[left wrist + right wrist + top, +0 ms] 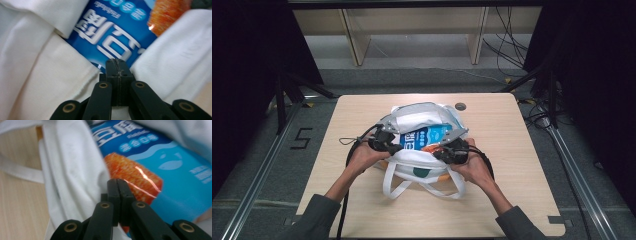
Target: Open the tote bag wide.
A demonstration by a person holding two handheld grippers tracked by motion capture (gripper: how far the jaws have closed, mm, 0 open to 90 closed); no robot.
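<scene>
A white canvas tote bag lies on the wooden worktop, its mouth spread open near the middle, its two handles trailing toward the person. Inside it sits a blue snack packet with white lettering and an orange picture of the food.

The left tool works at the left side of the bag mouth, the right tool at the right. In each gripper view the black jaws stand pressed together with no gap between them. Whether a fold of cloth is pinched between either pair I cannot tell — the tips meet just above the canvas edge, but no fabric shows between them.

The likely trouble, as I judge it, is the soft rim. If the tools hold only a thin fold, the canvas may slide out and the mouth fall shut over the packet. Uneven pulling could also drag the whole bag across the worktop, since nothing pins it down. And a jaw tip pushed inward could snag or crease the glossy packet.

The packet lies flat — its long axis runs roughly left to right across the bag opening, tilted slightly, printed face up.
</scene>
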